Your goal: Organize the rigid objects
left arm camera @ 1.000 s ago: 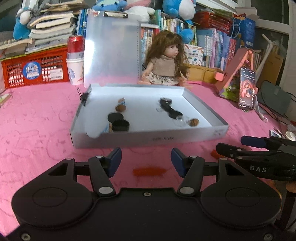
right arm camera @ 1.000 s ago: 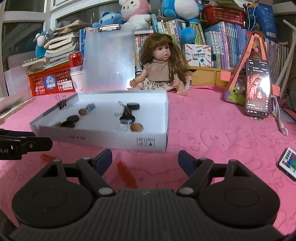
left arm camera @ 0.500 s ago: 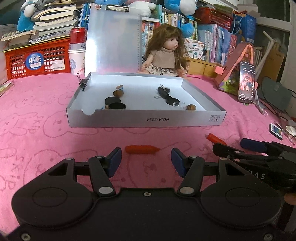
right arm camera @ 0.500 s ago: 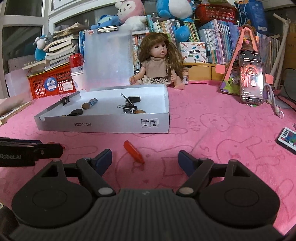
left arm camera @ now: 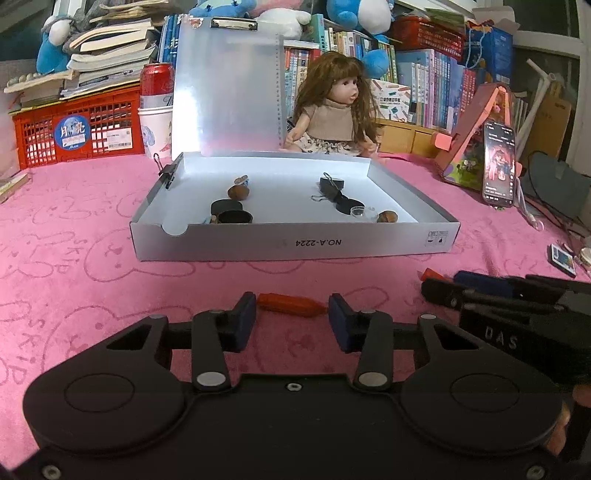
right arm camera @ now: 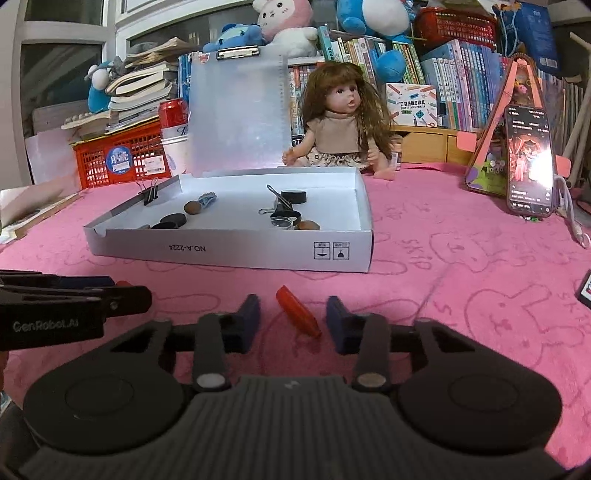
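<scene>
Two small orange plastic pegs on pink cloth — left gripper point(left arm camera: 291, 317) pinches one point(left arm camera: 290, 304) lengthwise; right gripper point(right arm camera: 291, 321), just narrowed, brackets the other point(right arm camera: 297, 314) untouched — slanted, it may skid.

A child's room at home: plush toys point(right arm camera: 282, 22) are sitting above crowded bookshelves point(right arm camera: 458, 77), and a doll point(right arm camera: 341, 122) is sitting on a pink cartoon-print surface point(right arm camera: 461, 266).

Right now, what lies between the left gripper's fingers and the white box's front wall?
Only bare pink cloth, seen in the left wrist view. An orange piece sits between the left gripper fingers, short of the white box.
</scene>
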`<action>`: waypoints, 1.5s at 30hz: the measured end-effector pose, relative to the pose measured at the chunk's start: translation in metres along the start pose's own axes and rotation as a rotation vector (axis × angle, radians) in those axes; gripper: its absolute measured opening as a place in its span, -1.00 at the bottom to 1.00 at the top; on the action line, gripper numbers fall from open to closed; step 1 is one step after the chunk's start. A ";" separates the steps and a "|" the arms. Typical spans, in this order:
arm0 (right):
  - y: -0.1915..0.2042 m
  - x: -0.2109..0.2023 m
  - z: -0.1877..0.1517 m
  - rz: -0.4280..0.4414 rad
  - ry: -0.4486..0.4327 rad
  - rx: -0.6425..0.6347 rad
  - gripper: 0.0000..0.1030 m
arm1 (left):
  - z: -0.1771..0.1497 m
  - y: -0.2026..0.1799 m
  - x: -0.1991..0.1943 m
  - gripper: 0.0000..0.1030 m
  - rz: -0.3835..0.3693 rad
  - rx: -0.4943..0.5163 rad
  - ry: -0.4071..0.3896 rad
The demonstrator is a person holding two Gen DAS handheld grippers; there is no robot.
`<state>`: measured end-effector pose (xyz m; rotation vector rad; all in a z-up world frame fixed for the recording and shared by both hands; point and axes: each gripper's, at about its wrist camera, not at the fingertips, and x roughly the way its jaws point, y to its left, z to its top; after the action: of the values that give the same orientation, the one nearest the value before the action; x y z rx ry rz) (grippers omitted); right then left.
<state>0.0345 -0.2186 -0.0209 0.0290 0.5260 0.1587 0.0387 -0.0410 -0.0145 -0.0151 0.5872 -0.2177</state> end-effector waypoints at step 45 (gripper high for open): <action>0.013 -0.016 0.002 0.171 0.053 -0.090 -0.05 | 0.021 0.016 -0.017 -0.21 0.034 0.018 -0.037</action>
<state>0.0201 -0.2087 -0.0110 -0.0184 0.5685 0.3508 0.0392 -0.0228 0.0112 0.0083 0.5486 -0.1897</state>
